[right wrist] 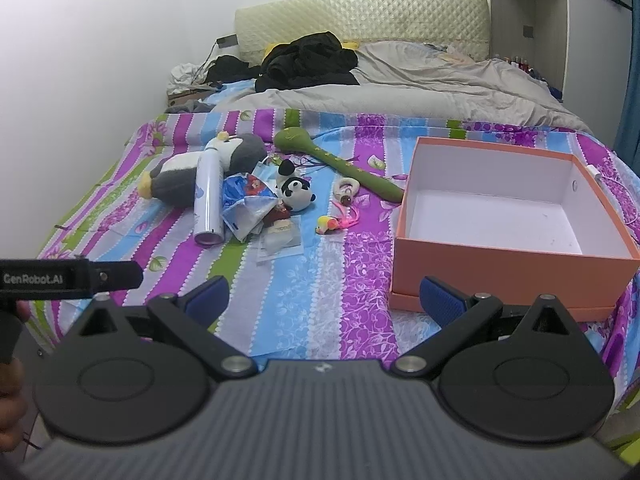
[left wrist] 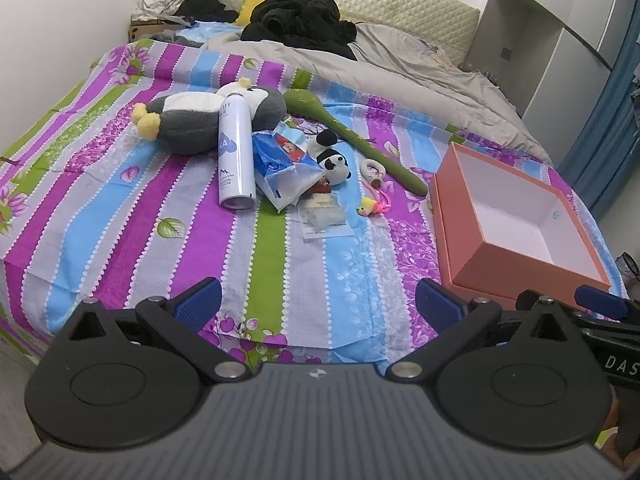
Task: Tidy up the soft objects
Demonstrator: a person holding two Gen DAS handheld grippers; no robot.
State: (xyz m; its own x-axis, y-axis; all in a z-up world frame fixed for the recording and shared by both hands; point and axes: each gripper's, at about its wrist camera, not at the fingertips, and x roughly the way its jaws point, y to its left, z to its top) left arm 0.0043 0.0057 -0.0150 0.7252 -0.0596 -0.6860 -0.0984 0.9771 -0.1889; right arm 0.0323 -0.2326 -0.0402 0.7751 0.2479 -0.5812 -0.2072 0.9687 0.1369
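Soft toys, on the striped bedsheet (left wrist: 280, 264) ahead of me: my left gripper (left wrist: 318, 300) and right gripper (right wrist: 324, 298) hang nearest, both spread and holding nothing. Beyond lie the orange box (right wrist: 508, 264), panda toy (left wrist: 334, 162), spray can (left wrist: 236, 148), grey penguin toy (left wrist: 200, 118) and green plush stick (left wrist: 348, 132).

A bed (right wrist: 280, 288) in a striped floral sheet filled the white-walled room, its quilted cream headboard (right wrist: 360, 24) behind (grey cupboards (left wrist: 532, 40) stood right).
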